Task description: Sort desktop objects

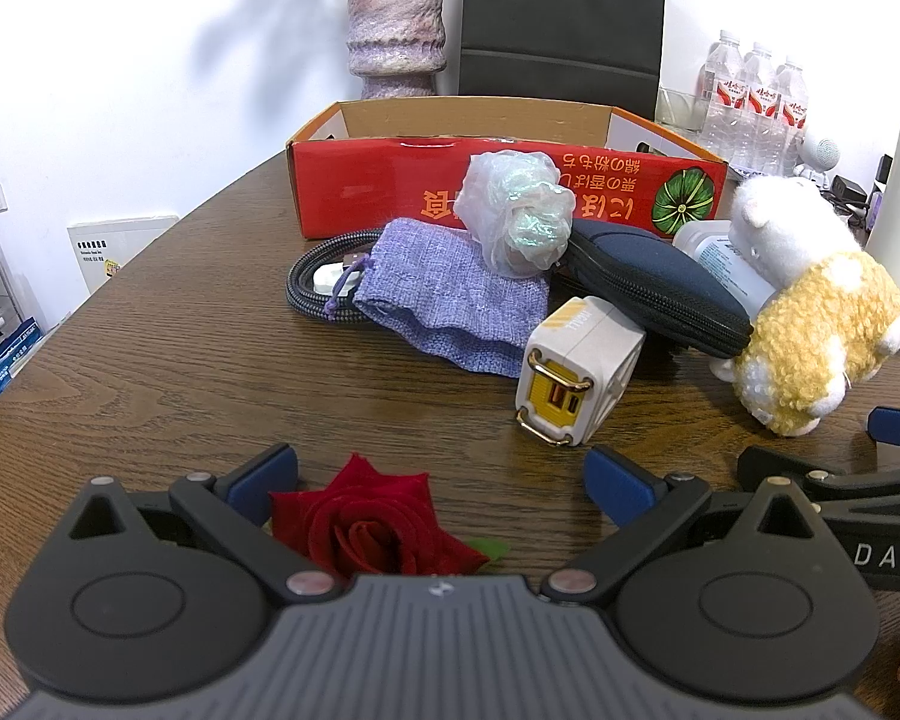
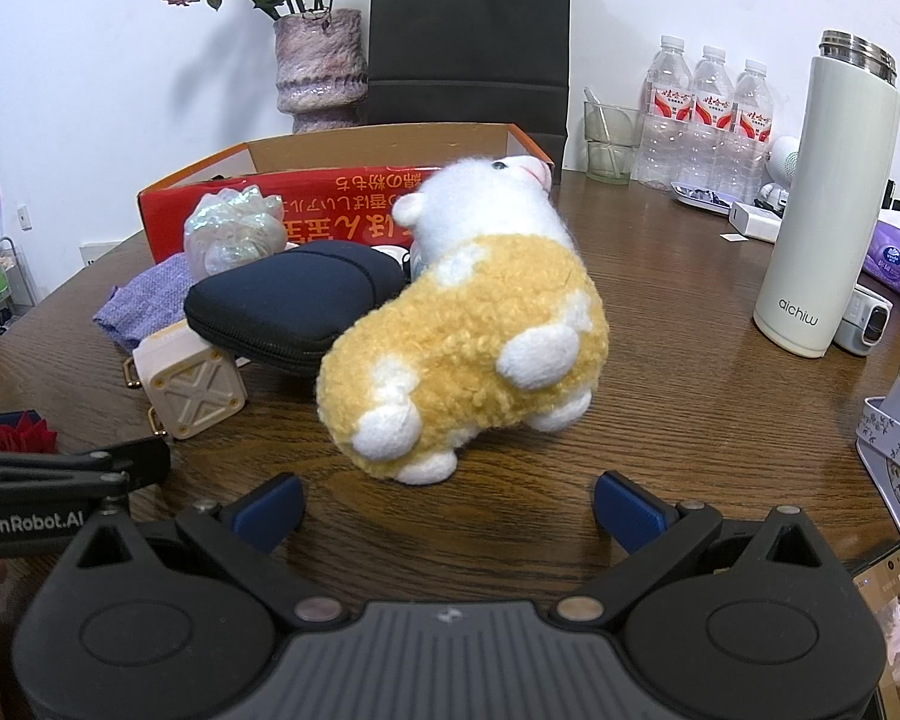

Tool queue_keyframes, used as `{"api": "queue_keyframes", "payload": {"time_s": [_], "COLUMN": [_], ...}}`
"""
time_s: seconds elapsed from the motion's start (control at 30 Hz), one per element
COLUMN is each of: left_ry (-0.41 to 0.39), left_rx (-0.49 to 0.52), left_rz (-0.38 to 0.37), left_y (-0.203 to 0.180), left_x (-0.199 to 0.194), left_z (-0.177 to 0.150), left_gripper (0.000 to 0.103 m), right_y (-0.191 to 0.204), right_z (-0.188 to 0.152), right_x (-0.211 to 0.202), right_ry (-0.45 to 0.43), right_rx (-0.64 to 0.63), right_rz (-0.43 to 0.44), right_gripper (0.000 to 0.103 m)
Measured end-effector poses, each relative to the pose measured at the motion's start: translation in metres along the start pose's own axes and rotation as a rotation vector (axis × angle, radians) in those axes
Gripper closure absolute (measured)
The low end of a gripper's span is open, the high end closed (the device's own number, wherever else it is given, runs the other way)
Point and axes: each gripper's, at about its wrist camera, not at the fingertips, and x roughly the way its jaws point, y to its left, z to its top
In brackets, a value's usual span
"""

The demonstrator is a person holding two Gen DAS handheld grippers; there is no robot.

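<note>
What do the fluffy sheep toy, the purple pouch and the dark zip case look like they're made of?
Sheep toy: plush, curly yellow fleece with smooth white patches, matte. Purple pouch: coarse woven fabric, probably linen or burlap; the weave shows, drawstring cord. Dark zip case: navy, smooth matte textile over what seems a stiff shell.

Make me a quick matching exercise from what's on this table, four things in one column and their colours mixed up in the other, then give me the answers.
Things:
1. rose
2. drawstring pouch
3. zip case
4. flask

Colours:
A. white
B. red
C. navy
D. lilac

Pairs: 1-B, 2-D, 3-C, 4-A
</note>
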Motion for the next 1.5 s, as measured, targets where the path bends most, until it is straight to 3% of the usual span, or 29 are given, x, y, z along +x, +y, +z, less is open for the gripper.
{"api": "queue_keyframes", "payload": {"time_s": [0.23, 0.3, 0.4, 0.47, 0.57, 0.67, 0.7, 0.73, 0.83, 0.97, 1.13, 1.23, 1.37, 1.5], "left_ry": [-0.033, -0.106, -0.181, -0.194, -0.171, -0.09, -0.051, -0.035, -0.045, -0.06, -0.129, -0.174, -0.231, -0.216], "left_rx": [-0.012, -0.007, 0.008, 0.004, 0.048, 0.093, 0.098, 0.101, 0.093, 0.062, 0.043, 0.018, 0.01, 0.023], "left_rz": [-0.002, -0.047, -0.086, -0.128, -0.216, -0.29, -0.291, -0.288, -0.287, -0.276, -0.305, -0.284, -0.282, -0.22], "left_y": [0.004, 0.007, 0.009, 0.011, 0.002, -0.009, -0.012, -0.014, -0.011, -0.001, 0.017, 0.025, 0.039, 0.045], "left_x": [-0.008, -0.022, -0.029, -0.028, -0.013, 0.004, 0.008, 0.011, 0.006, -0.01, -0.048, -0.063, -0.061, -0.021], "left_z": [-0.003, -0.004, 0.009, 0.019, 0.031, 0.035, 0.035, 0.033, 0.027, 0.021, 0.03, 0.043, 0.084, 0.149], "left_gripper": [0.0, 0.0, 0.0, 0.0, 0.001, 0.026, 0.044, 0.061, 0.067, 0.07, 0.071, 0.071, 0.071, 0.071], "right_y": [0.0, -0.004, -0.018, -0.027, -0.029, -0.029, -0.029, -0.03, -0.036, -0.041, -0.043, -0.039, -0.031, -0.035], "right_z": [0.001, 0.005, 0.016, 0.031, 0.056, 0.071, 0.072, 0.071, 0.066, 0.065, 0.082, 0.093, 0.113, 0.17], "right_x": [-0.003, -0.014, -0.033, -0.037, -0.018, 0.012, 0.02, 0.021, 0.01, -0.02, -0.053, -0.058, -0.054, -0.021], "right_ry": [0.016, -0.007, -0.091, -0.141, -0.149, -0.079, -0.036, -0.032, -0.041, -0.06, -0.149, -0.178, -0.204, -0.193], "right_rx": [-0.009, 0.037, 0.105, 0.141, 0.091, 0.044, 0.046, 0.053, 0.075, 0.09, 0.074, 0.042, 0.022, 0.081], "right_rz": [0.037, 0.078, 0.132, 0.124, 0.087, 0.031, 0.021, 0.016, 0.05, 0.132, 0.138, 0.14, 0.162, 0.23], "right_gripper": [0.003, 0.01, 0.011, 0.01, 0.012, 0.032, 0.048, 0.049, 0.055, 0.057, 0.057, 0.057, 0.057, 0.057]}}
